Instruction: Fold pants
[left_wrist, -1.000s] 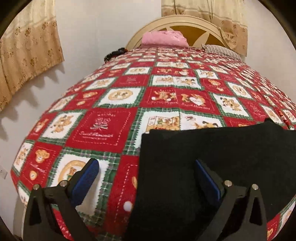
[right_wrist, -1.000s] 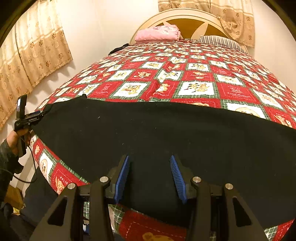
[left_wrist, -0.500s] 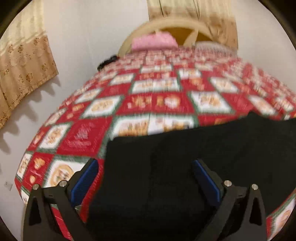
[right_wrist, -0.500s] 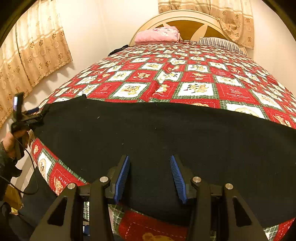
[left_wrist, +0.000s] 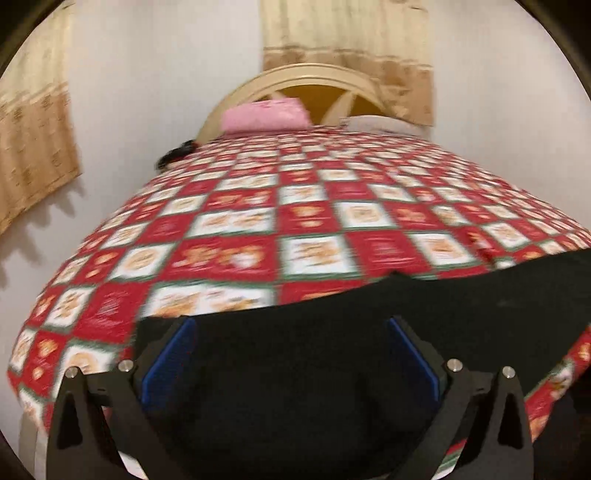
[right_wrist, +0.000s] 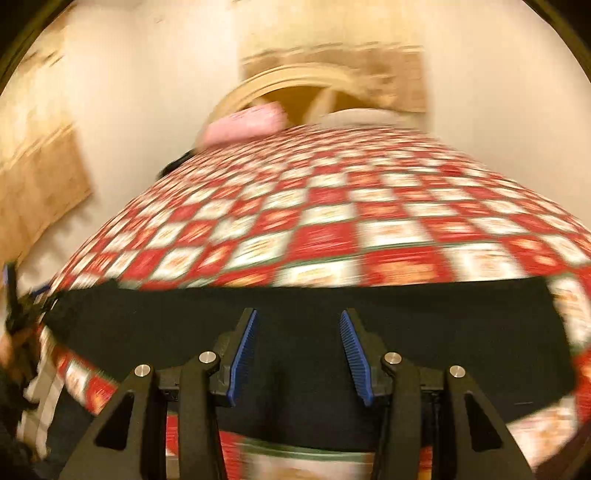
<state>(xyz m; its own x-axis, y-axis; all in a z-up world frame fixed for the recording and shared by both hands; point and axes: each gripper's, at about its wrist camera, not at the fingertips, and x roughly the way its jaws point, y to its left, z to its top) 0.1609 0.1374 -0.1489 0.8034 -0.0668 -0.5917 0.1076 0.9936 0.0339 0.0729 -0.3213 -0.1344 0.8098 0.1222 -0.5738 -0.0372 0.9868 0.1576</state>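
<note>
Left tongs (left_wrist: 291, 354) now fully over black pants (left_wrist: 332, 369), right tongs (right_wrist: 297, 354) likewise (both agape), quilt (left_wrist: 236, 254) beyond.

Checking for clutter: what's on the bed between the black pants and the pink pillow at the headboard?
Only bare red-and-white patchwork quilt between the black pants and pink pillow, clearest in the left wrist view.
</note>
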